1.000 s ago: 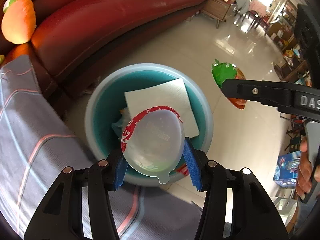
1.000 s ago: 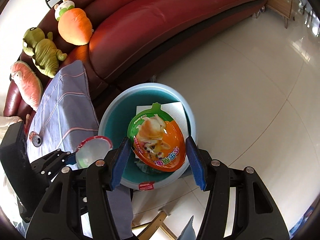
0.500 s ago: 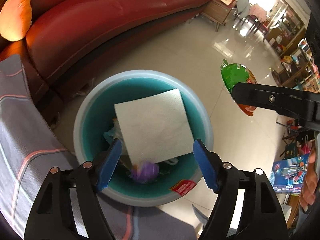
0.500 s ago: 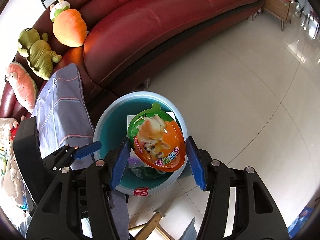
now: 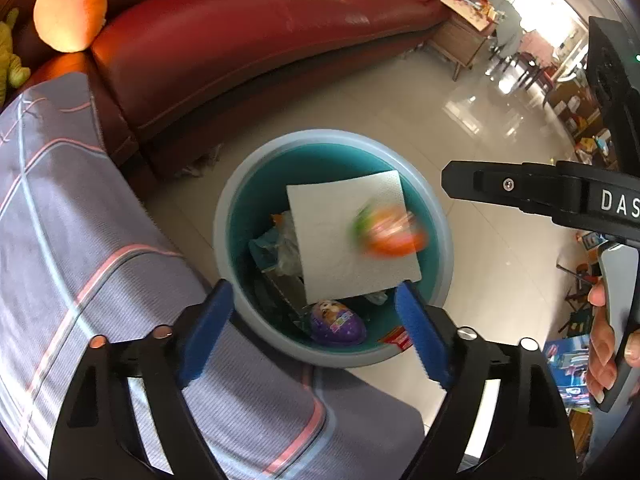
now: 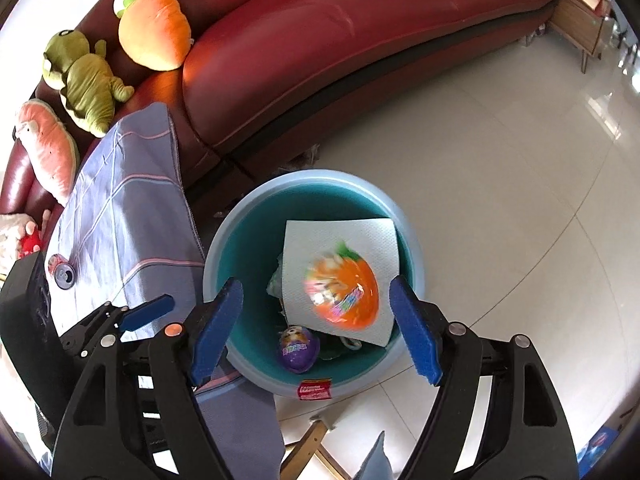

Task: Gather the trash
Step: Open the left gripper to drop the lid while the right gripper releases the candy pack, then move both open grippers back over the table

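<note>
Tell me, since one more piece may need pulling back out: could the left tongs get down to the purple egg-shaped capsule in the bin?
Probably yes. The left tongs are open and empty above the teal plastic bin, and the purple egg-shaped capsule lies uncovered near its front wall, beside the white paper sheet.

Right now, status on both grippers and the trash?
Left gripper open, empty. Right gripper open, jaws just widened. Orange egg package blurred above teal bin; purple egg inside. Nothing obstructing.

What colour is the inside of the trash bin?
Teal inside the trash bin, with a paler grey-blue rim; the right wrist view shows it best.
</note>
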A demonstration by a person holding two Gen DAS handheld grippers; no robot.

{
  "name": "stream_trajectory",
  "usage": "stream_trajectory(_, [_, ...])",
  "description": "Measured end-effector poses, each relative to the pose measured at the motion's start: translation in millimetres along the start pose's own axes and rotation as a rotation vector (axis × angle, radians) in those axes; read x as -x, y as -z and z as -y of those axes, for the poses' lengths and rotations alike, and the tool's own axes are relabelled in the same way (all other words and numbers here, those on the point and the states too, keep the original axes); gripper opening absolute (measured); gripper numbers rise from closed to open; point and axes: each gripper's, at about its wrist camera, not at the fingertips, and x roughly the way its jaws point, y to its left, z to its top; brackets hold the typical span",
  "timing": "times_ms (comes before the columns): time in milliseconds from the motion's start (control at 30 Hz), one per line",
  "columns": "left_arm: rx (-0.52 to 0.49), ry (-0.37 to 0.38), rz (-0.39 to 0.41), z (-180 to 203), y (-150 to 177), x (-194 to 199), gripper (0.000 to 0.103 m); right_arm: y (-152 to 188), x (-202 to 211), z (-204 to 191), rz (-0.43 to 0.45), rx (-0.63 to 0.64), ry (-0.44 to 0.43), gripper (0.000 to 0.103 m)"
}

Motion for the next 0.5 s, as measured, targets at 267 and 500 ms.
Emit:
stream_trajectory(267, [0.013,0.004,0.006,-2,17,17,0.092,9,12,-12,-0.007,0.014,0.019,0.083])
stream_trajectory(500, [0.01,-0.013,0.037,-7,39,45,0.094,28,27,-33,-0.004,0.046,0.032,0.085])
